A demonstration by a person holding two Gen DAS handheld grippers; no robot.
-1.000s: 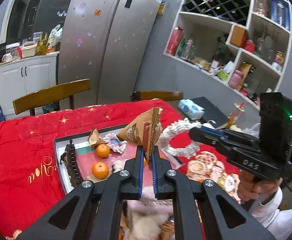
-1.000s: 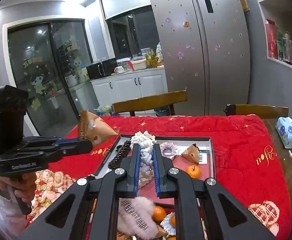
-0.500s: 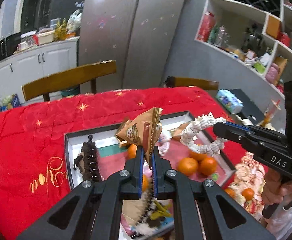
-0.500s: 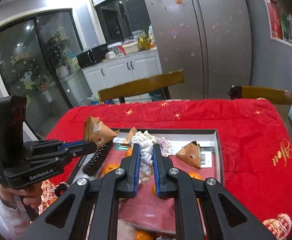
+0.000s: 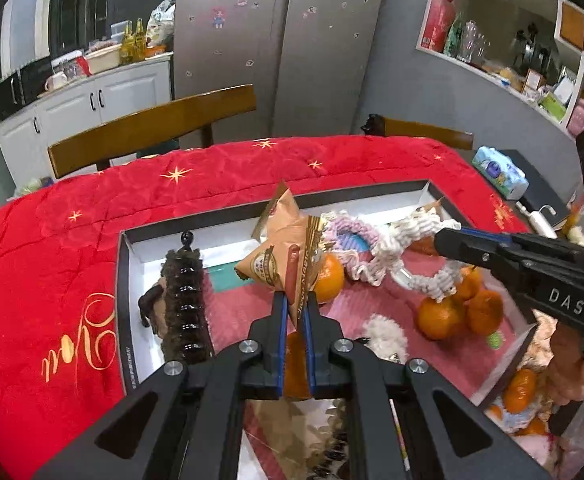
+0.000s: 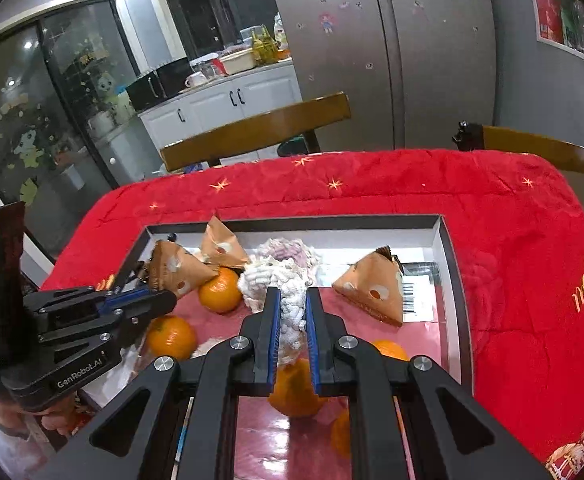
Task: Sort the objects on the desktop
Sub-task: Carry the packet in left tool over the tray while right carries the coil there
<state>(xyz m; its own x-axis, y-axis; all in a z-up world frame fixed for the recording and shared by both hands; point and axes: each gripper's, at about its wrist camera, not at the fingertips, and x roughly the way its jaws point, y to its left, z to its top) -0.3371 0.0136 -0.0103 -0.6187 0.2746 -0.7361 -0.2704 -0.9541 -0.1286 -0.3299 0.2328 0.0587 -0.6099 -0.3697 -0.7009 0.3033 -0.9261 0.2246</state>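
My left gripper (image 5: 295, 300) is shut on the sealed edge of a brown triangular snack packet (image 5: 270, 266), held just above the dark-rimmed tray (image 5: 121, 292). In the right wrist view the left gripper (image 6: 160, 300) comes in from the left with that packet (image 6: 176, 274). My right gripper (image 6: 292, 300) is shut on a white braided rope ring (image 6: 276, 280) hanging over the tray's (image 6: 454, 280) pink floor. From the left wrist view the right gripper (image 5: 442, 240) reaches in from the right, the rope ring (image 5: 408, 236) dangling from it.
The tray holds several oranges (image 5: 438, 316), a dark hair claw (image 5: 184, 300), a pink knitted scrunchie (image 5: 348, 234) and two more brown packets (image 6: 372, 292) (image 6: 220, 244). It lies on a red quilt (image 5: 72, 240). Wooden chairs (image 5: 152, 124) stand behind; a tissue pack (image 5: 500, 172) lies at the right.
Both grippers have come down and forward over the tray, each keeping its load. The tray and its contents now fill more of both views.
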